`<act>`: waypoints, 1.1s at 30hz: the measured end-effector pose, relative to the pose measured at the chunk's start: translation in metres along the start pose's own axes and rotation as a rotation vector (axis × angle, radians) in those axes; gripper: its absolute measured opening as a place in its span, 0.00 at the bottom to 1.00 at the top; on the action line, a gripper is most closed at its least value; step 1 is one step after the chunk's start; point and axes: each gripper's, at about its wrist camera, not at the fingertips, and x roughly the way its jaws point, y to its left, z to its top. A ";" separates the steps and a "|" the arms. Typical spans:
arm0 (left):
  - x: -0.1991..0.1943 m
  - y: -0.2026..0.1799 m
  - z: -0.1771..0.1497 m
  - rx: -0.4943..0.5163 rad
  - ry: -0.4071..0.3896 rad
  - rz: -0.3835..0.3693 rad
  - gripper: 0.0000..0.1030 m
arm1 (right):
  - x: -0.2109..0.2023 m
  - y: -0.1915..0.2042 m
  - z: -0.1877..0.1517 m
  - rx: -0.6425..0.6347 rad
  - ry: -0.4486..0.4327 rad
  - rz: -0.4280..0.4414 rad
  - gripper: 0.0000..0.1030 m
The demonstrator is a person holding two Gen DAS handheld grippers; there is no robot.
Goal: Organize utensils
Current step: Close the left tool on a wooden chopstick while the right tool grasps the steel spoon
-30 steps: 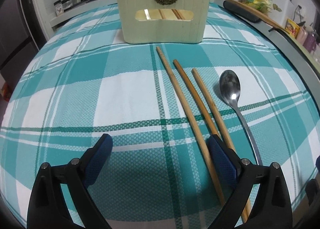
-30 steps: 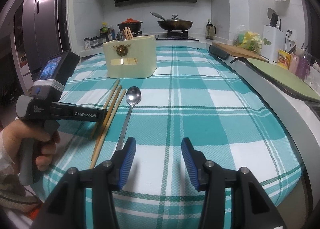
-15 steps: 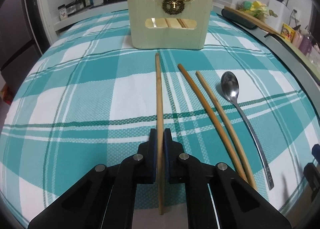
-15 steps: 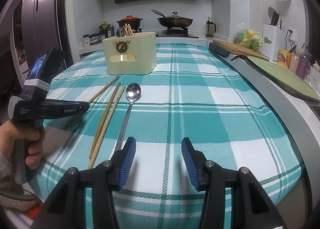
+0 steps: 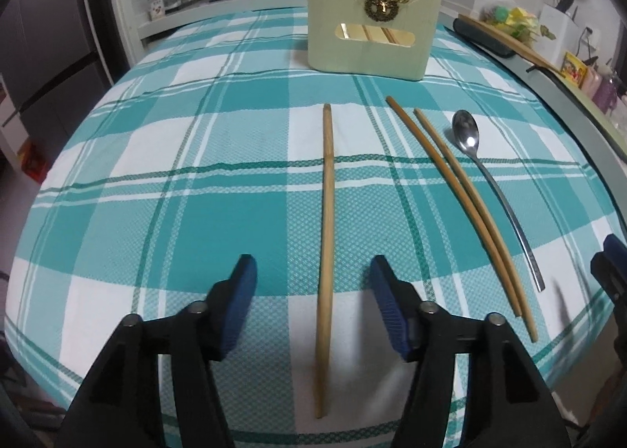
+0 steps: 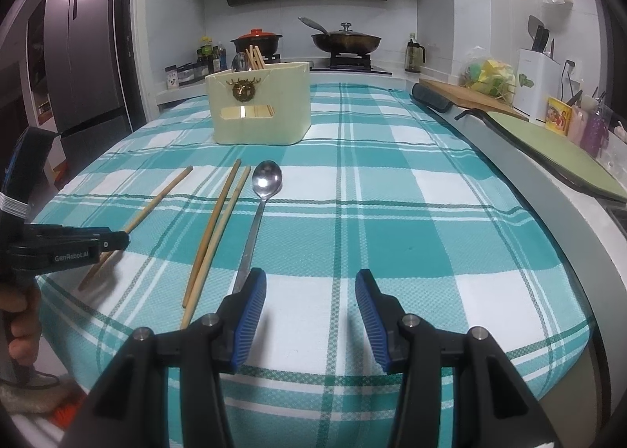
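A single wooden chopstick (image 5: 327, 236) lies on the teal plaid cloth, apart from two other chopsticks (image 5: 458, 189) and a metal spoon (image 5: 476, 158) to its right. My left gripper (image 5: 313, 299) is open, its jaws on either side of the single chopstick's near half without touching it. A cream utensil holder (image 5: 368, 44) with a gold deer emblem stands at the far end, with chopsticks and a spoon in it. My right gripper (image 6: 309, 307) is open and empty over the cloth's near edge, right of the spoon's handle (image 6: 250, 244). The single chopstick (image 6: 156, 205) shows in the right wrist view too.
The table's front edge is close under both grippers. A stove with a clay pot (image 6: 256, 42) and a wok (image 6: 345, 40) is behind the holder. A cutting board (image 6: 470, 99), a green mat (image 6: 556, 150) and bottles line the counter at right. A fridge (image 6: 78, 56) stands left.
My left gripper shut on the leftmost chopstick and drew it left, away from the other two, then opened again; the chopstick now lies between its open jaws. The right gripper has stayed still.
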 end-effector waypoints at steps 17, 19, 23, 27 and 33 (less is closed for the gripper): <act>0.016 0.002 0.005 0.013 -0.010 0.000 0.77 | 0.007 0.010 0.001 -0.027 0.037 0.000 0.47; 0.017 0.003 0.005 0.013 -0.016 0.004 0.81 | 0.009 0.010 0.003 -0.026 0.042 0.003 0.47; 0.018 0.003 0.004 0.007 -0.026 0.006 0.85 | 0.018 0.002 0.015 -0.009 0.055 0.014 0.47; 0.019 0.004 0.004 0.007 -0.028 0.003 0.86 | 0.040 -0.001 0.032 -0.014 0.101 0.038 0.47; 0.018 0.004 0.003 0.011 -0.029 -0.002 0.86 | 0.093 0.014 0.057 -0.034 0.199 0.130 0.47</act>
